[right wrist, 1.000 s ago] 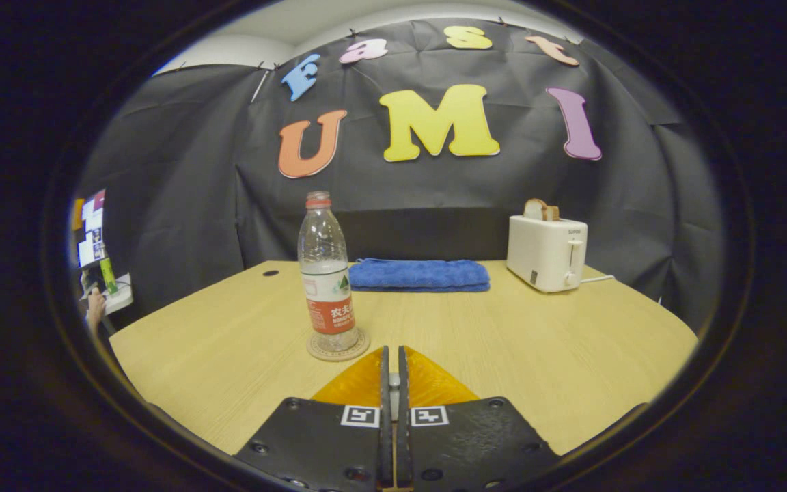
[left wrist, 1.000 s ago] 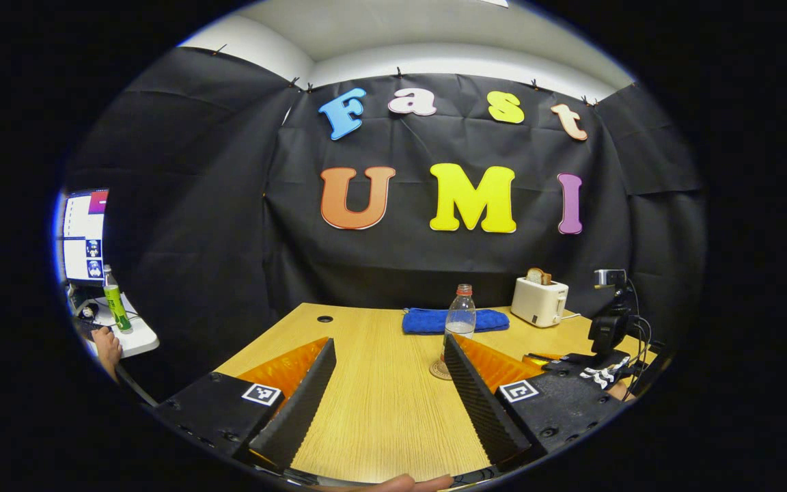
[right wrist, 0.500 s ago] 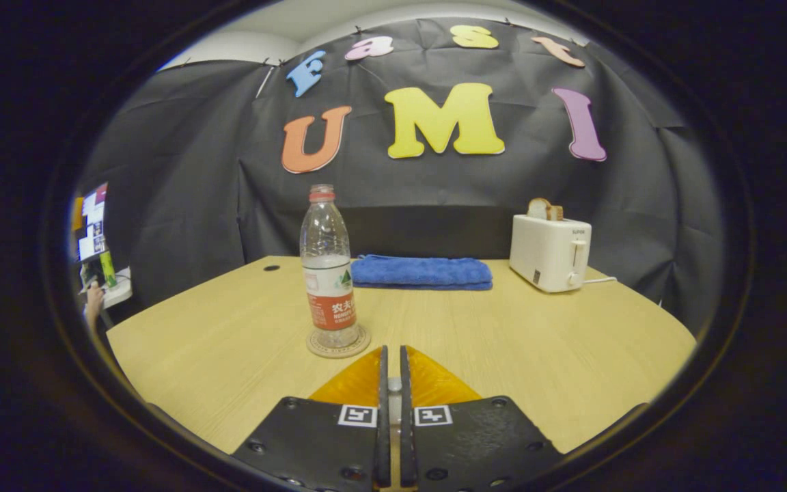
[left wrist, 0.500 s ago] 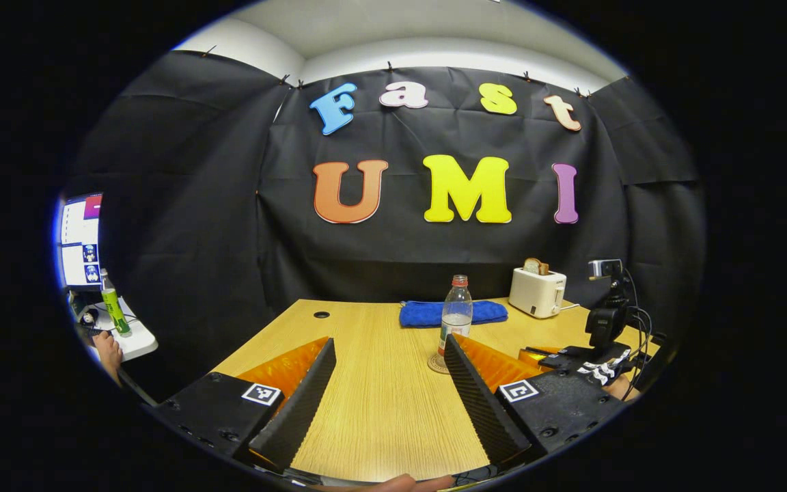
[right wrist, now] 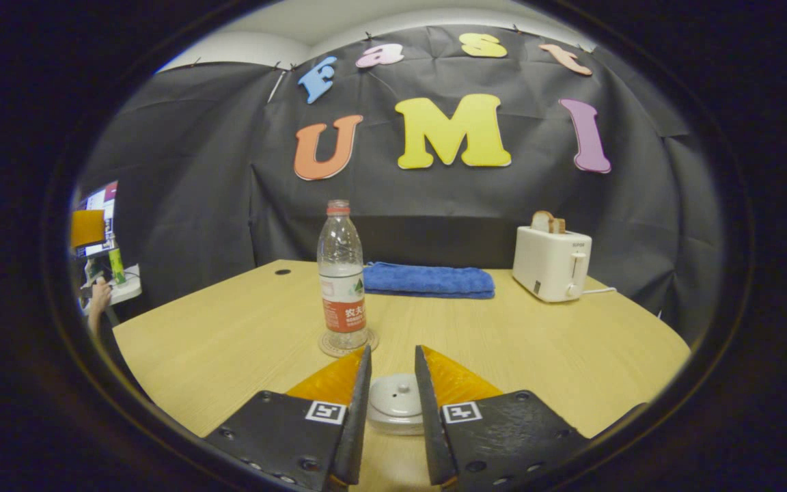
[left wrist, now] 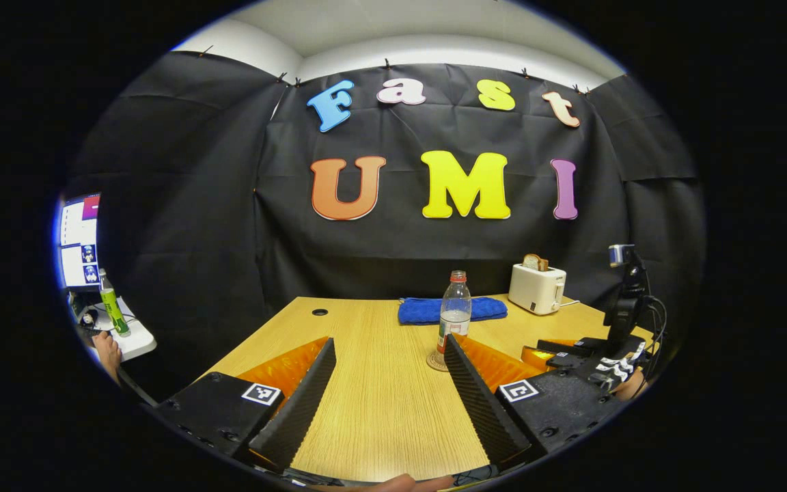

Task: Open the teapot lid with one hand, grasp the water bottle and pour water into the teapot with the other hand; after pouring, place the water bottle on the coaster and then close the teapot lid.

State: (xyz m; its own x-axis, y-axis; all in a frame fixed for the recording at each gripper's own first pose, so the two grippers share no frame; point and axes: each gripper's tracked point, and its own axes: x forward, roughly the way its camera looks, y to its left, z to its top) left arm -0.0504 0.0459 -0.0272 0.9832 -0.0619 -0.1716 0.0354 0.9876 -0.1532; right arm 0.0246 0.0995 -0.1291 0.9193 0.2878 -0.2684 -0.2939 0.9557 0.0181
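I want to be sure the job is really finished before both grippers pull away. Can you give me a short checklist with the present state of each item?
1. Water bottle upright on the coaster: ok.
2. Teapot lid seated on the pot: cannot tell; the right gripper view shows the lid low between the fingers, the pot body hidden.
3. Right gripper released from the lid: ok; jaws apart, not pressing on the knob.
4. Left gripper empty and open: ok.
5. Spilled water on the table: ok; no puddle visible.
6. Bottle cap on: cannot tell; the top is too small to judge.
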